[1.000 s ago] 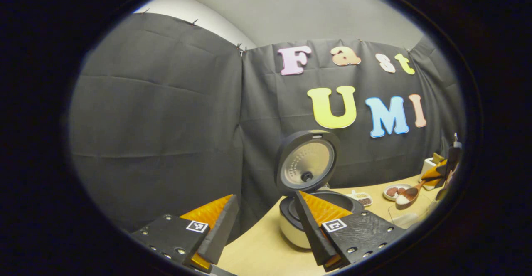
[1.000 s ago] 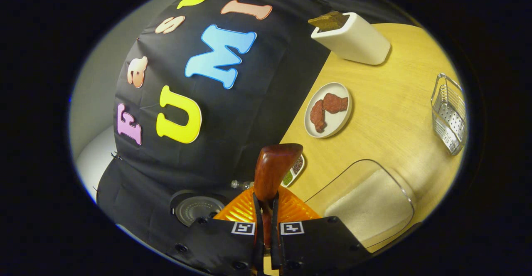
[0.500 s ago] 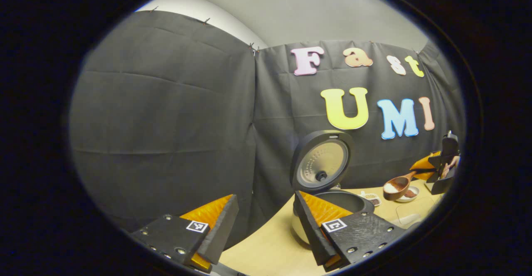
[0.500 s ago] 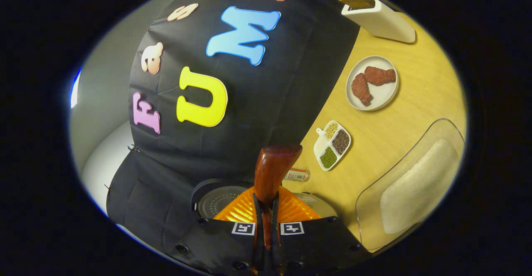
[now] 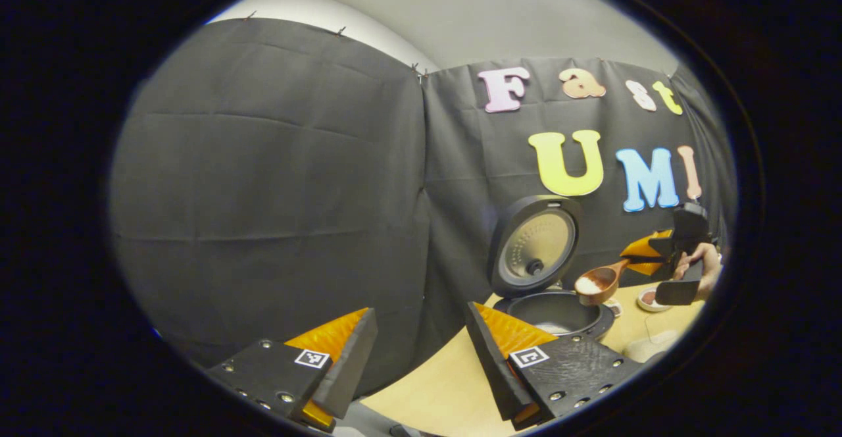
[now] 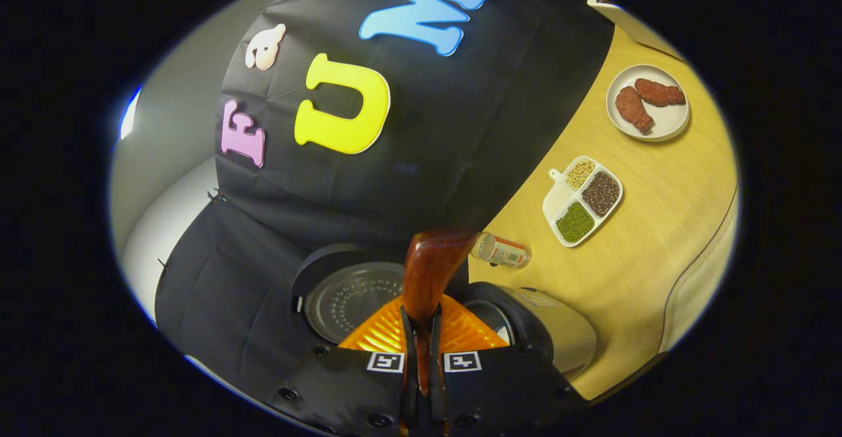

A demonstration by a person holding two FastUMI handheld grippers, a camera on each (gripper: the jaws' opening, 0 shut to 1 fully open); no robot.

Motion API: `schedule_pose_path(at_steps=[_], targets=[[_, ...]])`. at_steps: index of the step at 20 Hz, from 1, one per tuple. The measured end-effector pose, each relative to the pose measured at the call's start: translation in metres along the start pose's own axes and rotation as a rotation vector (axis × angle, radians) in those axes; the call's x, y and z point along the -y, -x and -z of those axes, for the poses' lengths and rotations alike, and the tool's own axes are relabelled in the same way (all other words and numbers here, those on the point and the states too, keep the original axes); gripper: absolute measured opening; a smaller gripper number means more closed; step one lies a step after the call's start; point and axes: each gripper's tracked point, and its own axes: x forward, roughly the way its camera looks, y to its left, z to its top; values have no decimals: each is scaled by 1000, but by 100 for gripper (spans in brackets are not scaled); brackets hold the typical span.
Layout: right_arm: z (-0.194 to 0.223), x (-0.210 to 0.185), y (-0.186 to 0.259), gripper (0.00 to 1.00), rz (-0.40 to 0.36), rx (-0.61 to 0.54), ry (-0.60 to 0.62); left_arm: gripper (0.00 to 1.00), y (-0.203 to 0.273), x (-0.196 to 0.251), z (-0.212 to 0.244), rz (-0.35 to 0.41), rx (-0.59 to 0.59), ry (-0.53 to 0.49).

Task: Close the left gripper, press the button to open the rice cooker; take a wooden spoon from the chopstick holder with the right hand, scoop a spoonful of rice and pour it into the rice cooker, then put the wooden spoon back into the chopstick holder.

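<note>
Both right tongs [image 6: 421,358] fingers pinch the wooden spoon [image 6: 431,269] above the rice cooker [image 5: 559,312]; left tongs [image 5: 421,364] gape.

wooden spoon [image 5: 600,280] holding rice, above open rice cooker [image 5: 558,313]

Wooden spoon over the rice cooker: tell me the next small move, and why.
Probably tip the wooden spoon so the rice falls into the inner pot. The right gripper is shut on its handle, the loaded bowl hangs at the pot's rim, and the lid stands open.
</note>
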Motion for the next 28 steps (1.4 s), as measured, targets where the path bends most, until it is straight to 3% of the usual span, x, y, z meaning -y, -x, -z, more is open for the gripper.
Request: schedule_pose_path(at_steps=[5, 14, 24, 28], targets=[[37, 7, -32, 8, 15, -58, 121, 83, 8, -16, 7, -44, -20, -3], [55, 17, -44, 8, 49, -58, 572, 84, 15, -16, 13, -54, -37, -18], [75, -12, -30, 8, -32, -21, 1072, 84, 17, 6, 12, -23, -26, -8], [85, -25, -28, 8, -62, 29, 1328, 84, 18, 4, 11, -21, -21, -8]])
